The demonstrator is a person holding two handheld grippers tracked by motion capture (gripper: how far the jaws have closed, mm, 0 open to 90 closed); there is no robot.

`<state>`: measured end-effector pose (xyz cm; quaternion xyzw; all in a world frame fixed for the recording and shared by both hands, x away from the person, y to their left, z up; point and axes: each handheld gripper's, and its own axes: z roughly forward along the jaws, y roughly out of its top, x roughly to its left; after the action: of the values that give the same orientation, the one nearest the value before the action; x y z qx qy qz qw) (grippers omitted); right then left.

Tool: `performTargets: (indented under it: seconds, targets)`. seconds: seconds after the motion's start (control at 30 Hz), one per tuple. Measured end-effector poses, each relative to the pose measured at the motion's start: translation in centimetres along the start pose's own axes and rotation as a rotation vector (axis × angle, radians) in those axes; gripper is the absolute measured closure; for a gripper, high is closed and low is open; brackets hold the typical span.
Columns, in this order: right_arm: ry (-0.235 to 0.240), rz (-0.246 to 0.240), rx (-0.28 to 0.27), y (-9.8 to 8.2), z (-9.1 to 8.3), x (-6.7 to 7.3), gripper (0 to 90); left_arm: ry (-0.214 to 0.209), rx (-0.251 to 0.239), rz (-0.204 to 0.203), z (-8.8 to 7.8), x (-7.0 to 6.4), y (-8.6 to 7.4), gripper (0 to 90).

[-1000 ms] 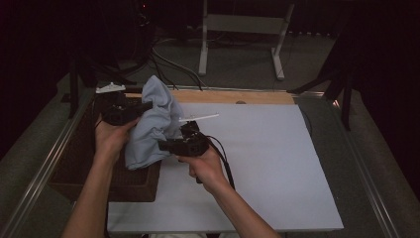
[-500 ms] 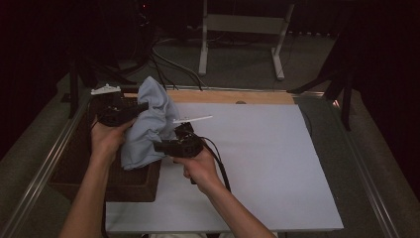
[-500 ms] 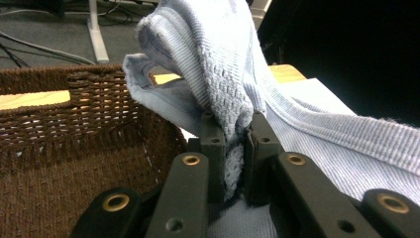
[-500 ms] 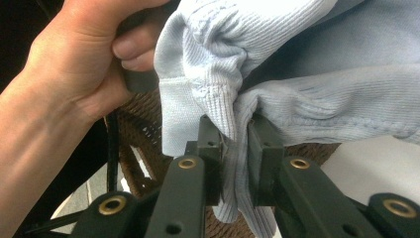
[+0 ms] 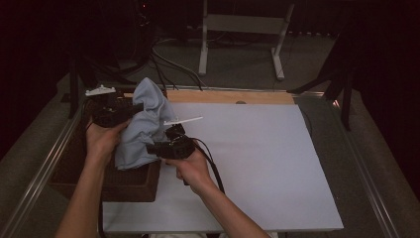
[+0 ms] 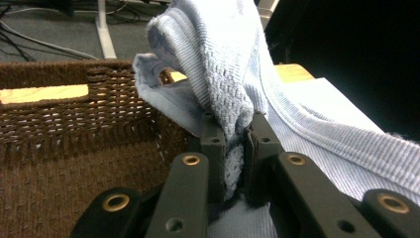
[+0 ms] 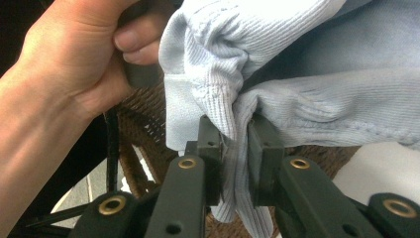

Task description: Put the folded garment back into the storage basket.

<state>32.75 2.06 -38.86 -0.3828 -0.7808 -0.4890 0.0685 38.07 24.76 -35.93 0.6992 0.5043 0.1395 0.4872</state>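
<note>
A pale blue ribbed cloth point(image 5: 143, 124) hangs bunched between my two grippers, above the right side of a dark brown wicker basket point(image 5: 69, 168). My left gripper point(image 5: 132, 105) is shut on the cloth's upper part; in the left gripper view a thick fold of cloth point(image 6: 223, 74) is pinched in my left gripper point(image 6: 233, 144), with the basket point(image 6: 74, 134) behind it. My right gripper point(image 5: 151, 147) is shut on a lower edge; the right gripper view has the cloth point(image 7: 297, 74) squeezed in my right gripper point(image 7: 234, 139), with the other hand point(image 7: 74, 74) close by.
The basket stands at the left edge of a white board point(image 5: 257, 158) that covers the table. A wooden strip point(image 5: 233, 96) runs along the board's far edge. Behind the table lie cables and a white stand point(image 5: 242, 29) on the floor.
Both hands have shifted slightly to the left with the cloth, bringing it further over the basket. Both grips stay closed on it.
</note>
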Motion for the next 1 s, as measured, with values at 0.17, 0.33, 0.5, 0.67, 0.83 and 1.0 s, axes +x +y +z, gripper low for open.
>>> performTargets:
  seconds: [0.17, 0.33, 0.5, 0.67, 0.83, 1.0]
  targets:
    - [0.005, -0.001, 0.003, -0.1, 0.4, 0.3, 79.4, 0.01, 0.0, -0.002, -0.3, 0.3, -0.2, 83.3]
    - [0.007, -0.001, 0.011, -0.3, 0.8, 0.4, 79.3, 0.02, 0.007, 0.001, -0.4, 0.5, -0.4, 83.3]
    - [0.01, -0.003, 0.017, -0.4, 1.2, 0.6, 79.3, 0.028, 0.011, -0.005, -0.5, 0.8, -0.6, 83.3]
    - [0.013, -0.007, 0.025, -0.6, 1.8, 0.9, 79.3, 0.036, 0.011, -0.006, -0.8, 1.1, -0.6, 83.3]
    - [0.017, -0.016, 0.033, -0.7, 2.2, 1.3, 79.3, 0.043, 0.013, -0.007, -1.1, 1.4, -0.8, 83.3]
    - [0.02, -0.018, 0.038, -0.8, 2.5, 1.5, 79.3, 0.052, 0.01, -0.011, -1.5, 1.7, -0.9, 83.3]
